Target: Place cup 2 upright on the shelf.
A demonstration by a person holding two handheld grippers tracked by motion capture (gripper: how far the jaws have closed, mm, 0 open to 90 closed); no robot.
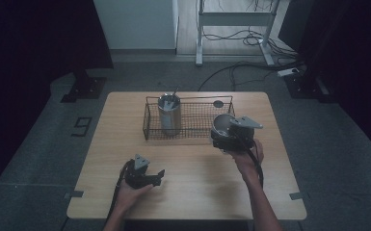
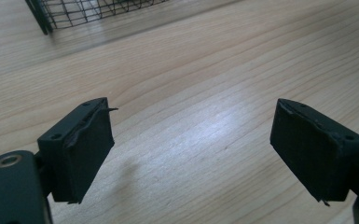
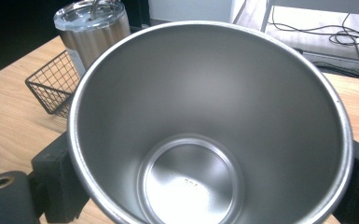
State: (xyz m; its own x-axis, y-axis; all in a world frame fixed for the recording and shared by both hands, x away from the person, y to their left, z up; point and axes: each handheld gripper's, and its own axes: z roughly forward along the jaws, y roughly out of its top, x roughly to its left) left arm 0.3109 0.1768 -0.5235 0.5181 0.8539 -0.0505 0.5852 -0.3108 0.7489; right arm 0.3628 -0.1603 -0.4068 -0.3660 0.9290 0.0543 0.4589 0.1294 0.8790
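Light wooden rectangular table [image 1: 188, 192], carrying all items listed.
Black wire-mesh rectangular basket [image 1: 197, 122], sitting at the far middle of the table; corner showing at top left in the left gripper view [image 2: 74, 11].
Lidded cylindrical stainless-steel tumbler [image 1: 169, 114], standing upright in the basket's left part, thin rod or straw poking up through its lid; appearing at upper left in the right gripper view [image 3: 93, 30].
Open stainless-steel cup [image 3: 205, 140], empty, shiny inside, being clamped by its outer wall between black jaws; hovering at the basket's right front corner in the high view [image 1: 221, 124].
Right gripper [image 1: 231, 137], closing on that cup.
Left gripper [image 2: 191, 149], resting near the table's front left, jaws spreading wide, gripping nothing, bare wood between.
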